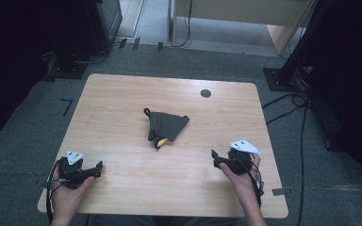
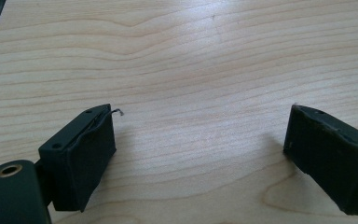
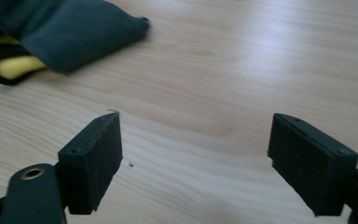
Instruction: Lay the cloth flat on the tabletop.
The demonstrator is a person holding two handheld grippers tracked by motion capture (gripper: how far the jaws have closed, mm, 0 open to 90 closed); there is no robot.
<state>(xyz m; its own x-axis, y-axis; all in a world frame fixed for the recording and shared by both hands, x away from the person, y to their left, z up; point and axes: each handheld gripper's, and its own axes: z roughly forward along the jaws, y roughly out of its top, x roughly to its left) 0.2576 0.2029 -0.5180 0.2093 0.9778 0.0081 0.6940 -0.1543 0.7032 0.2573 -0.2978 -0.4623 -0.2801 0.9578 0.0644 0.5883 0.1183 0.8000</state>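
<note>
A dark grey cloth pouch lies folded at the middle of the wooden table, with a yellow thing poking out of its near end. The pouch and the yellow thing also show at the top left of the right gripper view. My left gripper rests near the table's front left, held in a hand, jaws open over bare wood. My right gripper sits at the front right, also open and empty, pointing left towards the pouch but well short of it.
A small dark round hole marks the table's far right part. Black stands and cables sit on the grey floor around the table. Wide bare wood lies between the grippers and the pouch.
</note>
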